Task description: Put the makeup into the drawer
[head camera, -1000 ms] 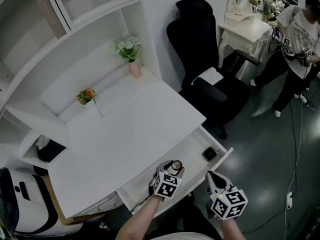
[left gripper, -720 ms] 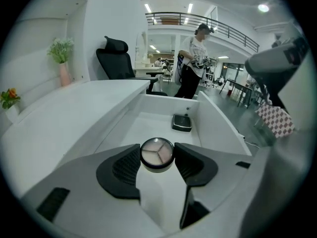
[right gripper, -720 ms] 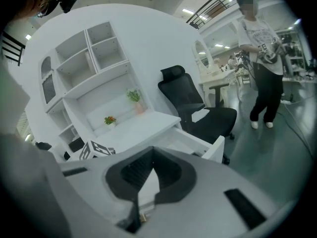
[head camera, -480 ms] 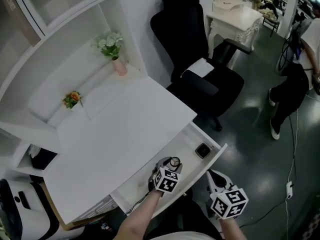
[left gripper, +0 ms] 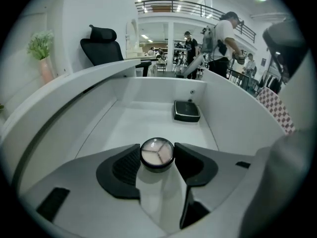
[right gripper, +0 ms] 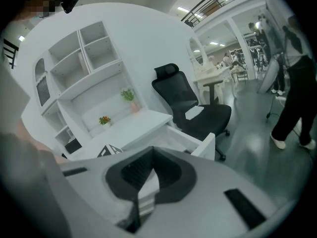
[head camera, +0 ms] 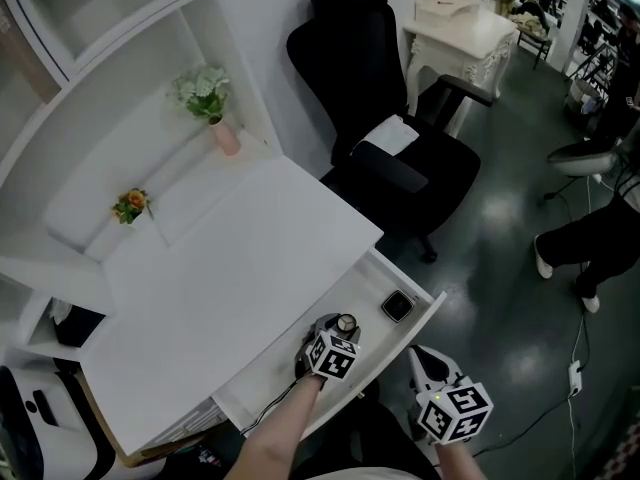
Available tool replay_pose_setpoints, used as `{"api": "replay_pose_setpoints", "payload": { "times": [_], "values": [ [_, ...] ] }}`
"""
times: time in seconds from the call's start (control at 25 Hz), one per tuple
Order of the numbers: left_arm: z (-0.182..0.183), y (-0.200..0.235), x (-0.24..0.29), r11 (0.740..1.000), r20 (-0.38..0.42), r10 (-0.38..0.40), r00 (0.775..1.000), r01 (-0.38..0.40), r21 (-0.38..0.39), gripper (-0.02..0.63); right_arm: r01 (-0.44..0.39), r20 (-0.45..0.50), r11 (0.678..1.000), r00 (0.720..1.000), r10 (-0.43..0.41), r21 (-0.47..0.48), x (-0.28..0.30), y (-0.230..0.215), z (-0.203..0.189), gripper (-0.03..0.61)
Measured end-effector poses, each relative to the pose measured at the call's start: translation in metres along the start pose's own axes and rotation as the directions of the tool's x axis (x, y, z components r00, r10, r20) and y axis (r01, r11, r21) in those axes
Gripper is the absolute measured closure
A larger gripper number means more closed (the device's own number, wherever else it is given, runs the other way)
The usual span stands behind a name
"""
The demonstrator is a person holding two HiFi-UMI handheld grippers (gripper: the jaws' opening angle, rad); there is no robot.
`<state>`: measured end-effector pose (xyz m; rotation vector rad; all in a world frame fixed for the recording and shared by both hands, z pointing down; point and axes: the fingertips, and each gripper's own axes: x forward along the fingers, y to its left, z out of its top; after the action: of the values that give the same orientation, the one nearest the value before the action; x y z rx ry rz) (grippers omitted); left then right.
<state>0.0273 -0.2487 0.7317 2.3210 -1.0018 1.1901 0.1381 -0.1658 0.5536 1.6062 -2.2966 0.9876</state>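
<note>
Over the open drawer (head camera: 374, 290), left claw (left gripper: 157, 158) pinches the round makeup jar (left gripper: 157, 151).

The makeup I carry is a small round jar (left gripper: 157, 152), dark-rimmed with a pale lid split in three. It stands upright, pinched between my left gripper's (left gripper: 157, 163) pads inside the open white drawer (head camera: 425, 318). At one o'clock from it, a square black compact (left gripper: 186, 110) lies flat by the far wall.
</note>
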Motion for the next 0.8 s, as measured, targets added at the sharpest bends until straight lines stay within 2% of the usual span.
{"api": "replay_pose_setpoints", "payload": {
  "times": [0.2, 0.56, 0.8],
  "values": [
    [-0.007, -0.001, 0.007, 1.0, -0.031, -0.005, 1.0, 0.004, -0.014, 0.394, 0.002, 0.003, 1.0, 1.0, -0.002, 0.001, -0.001, -0.004, 0.003, 0.577],
    [-0.006, 0.001, 0.013, 0.999, -0.036, -0.009, 0.999, 0.008, -0.033, 0.394, -0.003, -0.003, 1.0, 1.0, 0.003, -0.001, 0.0, -0.006, 0.003, 0.575],
    [-0.01, 0.002, 0.014, 0.997, -0.047, -0.012, 0.999, 0.008, -0.079, 0.39, -0.004, -0.002, 1.0, 1.0, 0.004, 0.001, 0.0, -0.007, 0.004, 0.577]
  ]
}}
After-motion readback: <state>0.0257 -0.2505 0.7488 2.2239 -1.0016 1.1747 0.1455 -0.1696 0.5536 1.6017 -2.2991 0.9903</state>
